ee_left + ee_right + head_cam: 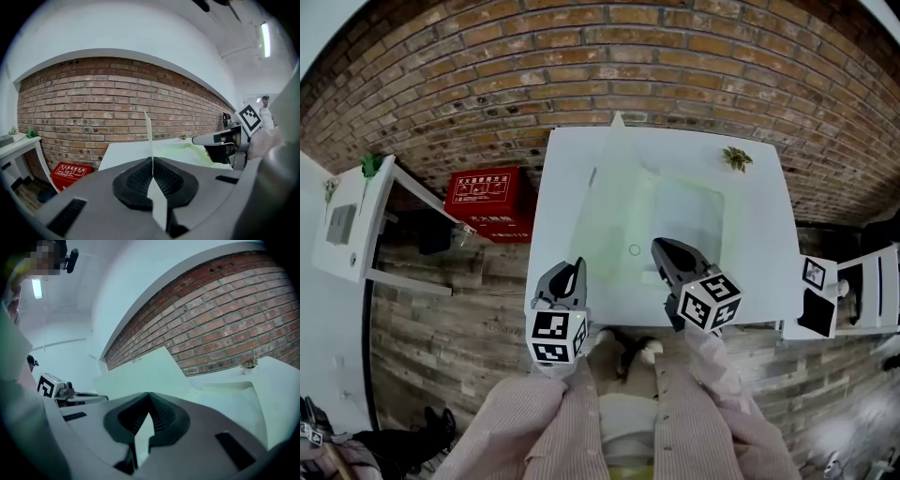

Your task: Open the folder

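Well, a pale green see-through folder (684, 211) lay on the white table (759, 225), near the middle and close to the front edge. Its top cover (609, 187) stood up on the left side, tipped up off the rest like an open door. Its tip pointed toward the brick wall (581, 66).

The left gripper (569, 274) was at the front left of the table. In the left gripper view its jaws were squeezed together on the thin edge of the top cover (148, 133), which ran straight up from between the black pads (136, 180).

The right gripper (667, 251) was just beside it, at the front edge of the flat part of the folder. In the right gripper view its jaws were pressed together too, with a bit of the pale bottom sheet (143, 434) pinched between them. The rest of that sheet lay flat on the table. The same view showed the raised cover (140, 376) as a big pale panel on the left.

A small plant (736, 157) sat at the far right corner of the table, well away from the folder. A red box (492, 202) stood on the floor to the left of the table, by the wall. A white side table (352, 234) was farther left.
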{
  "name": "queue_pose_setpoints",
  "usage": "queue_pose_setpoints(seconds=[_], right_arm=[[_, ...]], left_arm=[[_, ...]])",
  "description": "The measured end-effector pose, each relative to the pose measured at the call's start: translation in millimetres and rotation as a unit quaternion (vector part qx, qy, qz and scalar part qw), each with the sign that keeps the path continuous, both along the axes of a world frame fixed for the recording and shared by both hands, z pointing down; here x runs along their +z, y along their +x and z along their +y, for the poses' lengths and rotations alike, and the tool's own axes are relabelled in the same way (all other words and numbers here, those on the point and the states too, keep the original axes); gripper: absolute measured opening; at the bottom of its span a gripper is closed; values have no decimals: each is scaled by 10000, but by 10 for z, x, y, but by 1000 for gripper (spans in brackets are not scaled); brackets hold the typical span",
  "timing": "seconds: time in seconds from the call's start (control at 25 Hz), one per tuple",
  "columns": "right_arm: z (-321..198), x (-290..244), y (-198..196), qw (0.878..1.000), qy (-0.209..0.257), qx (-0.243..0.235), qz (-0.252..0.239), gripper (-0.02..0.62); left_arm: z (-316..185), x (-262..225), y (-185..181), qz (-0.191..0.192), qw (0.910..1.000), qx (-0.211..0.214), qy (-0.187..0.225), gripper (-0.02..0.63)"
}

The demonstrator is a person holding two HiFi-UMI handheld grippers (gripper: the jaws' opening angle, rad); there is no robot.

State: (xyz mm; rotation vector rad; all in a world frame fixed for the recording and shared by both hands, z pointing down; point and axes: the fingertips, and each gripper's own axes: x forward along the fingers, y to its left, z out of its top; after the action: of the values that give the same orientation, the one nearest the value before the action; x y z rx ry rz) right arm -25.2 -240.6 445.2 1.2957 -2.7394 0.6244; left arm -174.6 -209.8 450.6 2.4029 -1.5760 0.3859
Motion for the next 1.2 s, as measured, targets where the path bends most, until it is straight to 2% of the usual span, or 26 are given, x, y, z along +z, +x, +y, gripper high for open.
queue_pose_setpoints(seconds=[0.44, 0.68, 1.0, 1.2], right_arm=[[69, 124, -355, 9994, -141, 290, -131, 5], [105, 195, -568, 9995, -209, 192, -131, 5], [66, 272, -699, 9990, -372, 56, -254, 5], [107, 340, -814, 9980, -516, -199, -306, 5]], left_arm=[[-127, 261, -357, 261, 9982, -233, -477, 5], [-190, 423, -519, 517, 9944, -547, -737, 11], [-253, 639, -686, 782, 9832, -1241, -1084, 26], [-265, 750, -787, 857, 9741, -1694, -1228, 39]])
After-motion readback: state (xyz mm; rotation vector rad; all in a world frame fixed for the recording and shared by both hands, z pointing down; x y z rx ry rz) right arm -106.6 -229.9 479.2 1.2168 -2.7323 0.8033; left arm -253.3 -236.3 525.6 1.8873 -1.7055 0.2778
